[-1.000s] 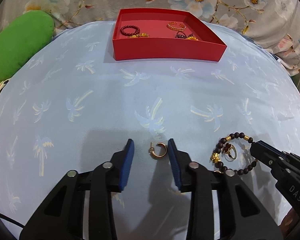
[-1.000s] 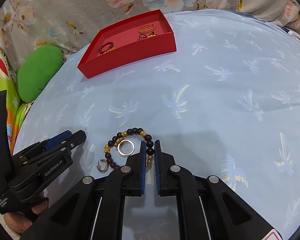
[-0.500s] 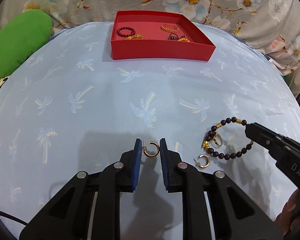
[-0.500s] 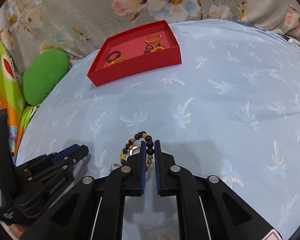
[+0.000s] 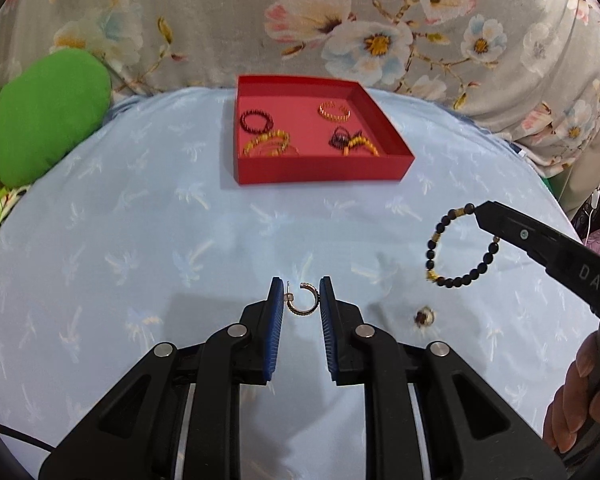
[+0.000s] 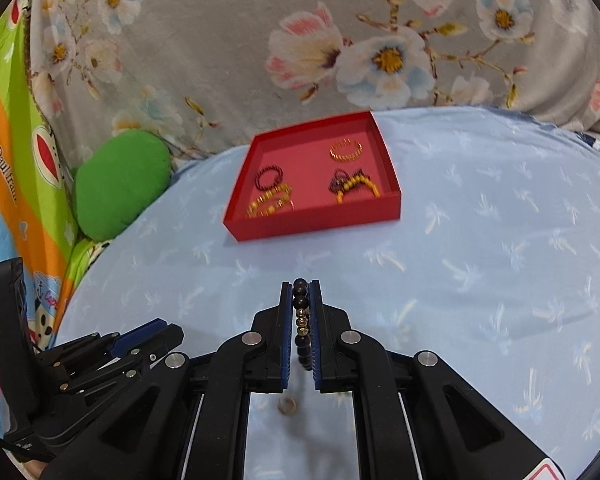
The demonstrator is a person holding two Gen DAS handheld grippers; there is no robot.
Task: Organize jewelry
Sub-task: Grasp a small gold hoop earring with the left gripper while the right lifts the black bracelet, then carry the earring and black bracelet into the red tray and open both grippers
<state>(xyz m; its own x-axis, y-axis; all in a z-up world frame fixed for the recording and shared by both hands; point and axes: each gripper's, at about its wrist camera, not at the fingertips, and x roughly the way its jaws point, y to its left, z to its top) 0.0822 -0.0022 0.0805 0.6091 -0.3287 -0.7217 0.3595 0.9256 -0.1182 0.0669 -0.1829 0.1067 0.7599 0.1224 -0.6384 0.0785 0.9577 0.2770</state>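
My left gripper (image 5: 300,294) has a gold hoop earring (image 5: 302,299) pinched between its blue pads, jaws narrowed to the hoop's width and lifted off the blue cloth (image 5: 140,240). My right gripper (image 6: 301,292) is clamped nearly shut on a dark beaded bracelet (image 5: 458,248), which hangs free above the cloth. A ring (image 5: 424,316) lies on the cloth below it. The red tray (image 5: 320,170) sits farther back, with bracelets inside.
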